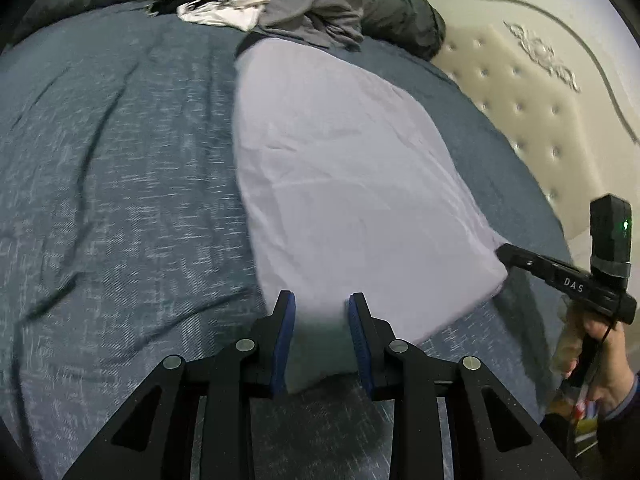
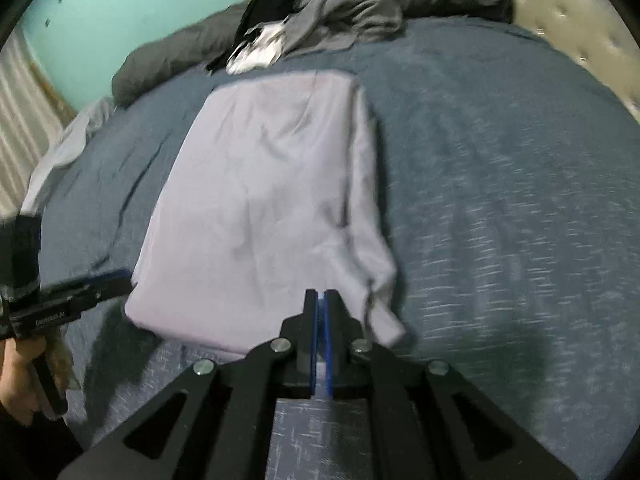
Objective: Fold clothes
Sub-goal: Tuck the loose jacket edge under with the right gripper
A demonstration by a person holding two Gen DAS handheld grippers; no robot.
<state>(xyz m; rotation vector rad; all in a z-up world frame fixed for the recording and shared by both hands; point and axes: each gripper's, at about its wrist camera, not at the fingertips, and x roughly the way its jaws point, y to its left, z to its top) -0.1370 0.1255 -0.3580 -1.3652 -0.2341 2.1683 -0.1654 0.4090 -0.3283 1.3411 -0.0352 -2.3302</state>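
Shirt (image 2: pixel 260 208) flat — open blue bedspread (image 2: pixel 500 200) beside right edge.

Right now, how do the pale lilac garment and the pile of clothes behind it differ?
The pale lilac garment lies flat and folded into a long panel in the middle of the blue bedspread; the pile of clothes is crumpled at the far edge. The garment is one light colour; the pile mixes grey, black and white. Both rest on the bed.

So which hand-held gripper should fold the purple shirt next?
Probably the right hand-held gripper: it looks shut on the lilac shirt near edge. The left hand-held gripper is open, its pads straddling the hem without pinching.
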